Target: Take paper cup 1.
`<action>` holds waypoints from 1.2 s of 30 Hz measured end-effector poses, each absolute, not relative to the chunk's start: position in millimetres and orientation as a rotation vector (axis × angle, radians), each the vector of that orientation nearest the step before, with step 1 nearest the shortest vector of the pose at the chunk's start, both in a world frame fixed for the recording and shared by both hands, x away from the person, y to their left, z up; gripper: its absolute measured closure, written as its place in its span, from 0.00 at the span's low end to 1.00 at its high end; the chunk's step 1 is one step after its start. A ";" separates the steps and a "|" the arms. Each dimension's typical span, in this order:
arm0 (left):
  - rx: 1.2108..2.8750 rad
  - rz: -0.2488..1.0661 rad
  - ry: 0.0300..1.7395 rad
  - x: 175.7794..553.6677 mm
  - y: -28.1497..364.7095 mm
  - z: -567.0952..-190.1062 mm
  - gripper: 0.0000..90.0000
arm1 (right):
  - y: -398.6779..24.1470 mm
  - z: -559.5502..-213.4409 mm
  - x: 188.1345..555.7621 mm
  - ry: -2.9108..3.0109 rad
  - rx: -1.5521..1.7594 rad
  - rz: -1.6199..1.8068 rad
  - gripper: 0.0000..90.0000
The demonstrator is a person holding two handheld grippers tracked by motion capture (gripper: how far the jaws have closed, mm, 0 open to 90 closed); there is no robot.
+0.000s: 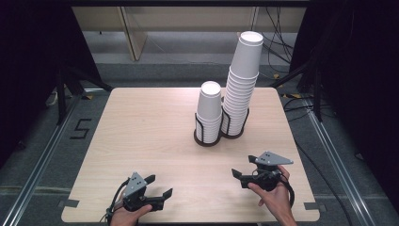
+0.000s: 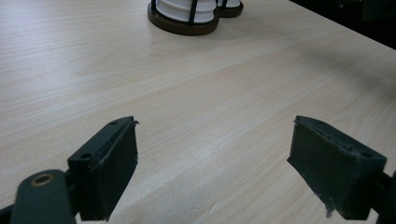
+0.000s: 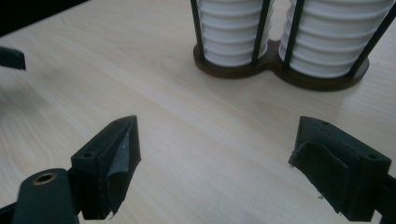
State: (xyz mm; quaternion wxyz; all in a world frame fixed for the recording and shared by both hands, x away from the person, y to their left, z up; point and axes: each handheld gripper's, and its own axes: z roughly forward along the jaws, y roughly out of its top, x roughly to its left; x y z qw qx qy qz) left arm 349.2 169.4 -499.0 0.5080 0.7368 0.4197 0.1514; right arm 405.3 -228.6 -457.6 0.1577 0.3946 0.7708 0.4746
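both tongs sit low over the near edge of the surface (image 1: pixel 141 122), each in a hand. the left tongs (image 1: pixel 157 187) have jaws wide apart with nothing between them, and the right tongs (image 1: pixel 242 170) likewise stand apart and empty. the cups, a short stack (image 1: pixel 209 110) and a tall leaning stack (image 1: pixel 242 80), stand side by side in a dark holder (image 3: pixel 280 74) at the far middle, well apart from both tongs.

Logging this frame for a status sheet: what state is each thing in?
Left gripper: jaws open, empty.
Right gripper: jaws open, empty.
Short cup stack: upright in its holder.
Tall cup stack: leaning in its holder.
Cup holder: standing on the table.
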 end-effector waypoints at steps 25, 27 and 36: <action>1.777 0.364 1.020 349.1 170.5 -499.1 0.16 | -182.0 -390.1 463.1 2.128 0.987 1.415 0.20; 1.777 0.360 1.019 349.3 170.6 -499.5 0.16 | -179.8 -387.1 466.4 2.115 1.011 1.420 0.20; 1.771 0.361 1.013 349.8 170.8 -500.1 0.16 | -167.2 -369.4 488.6 2.062 1.034 1.442 0.20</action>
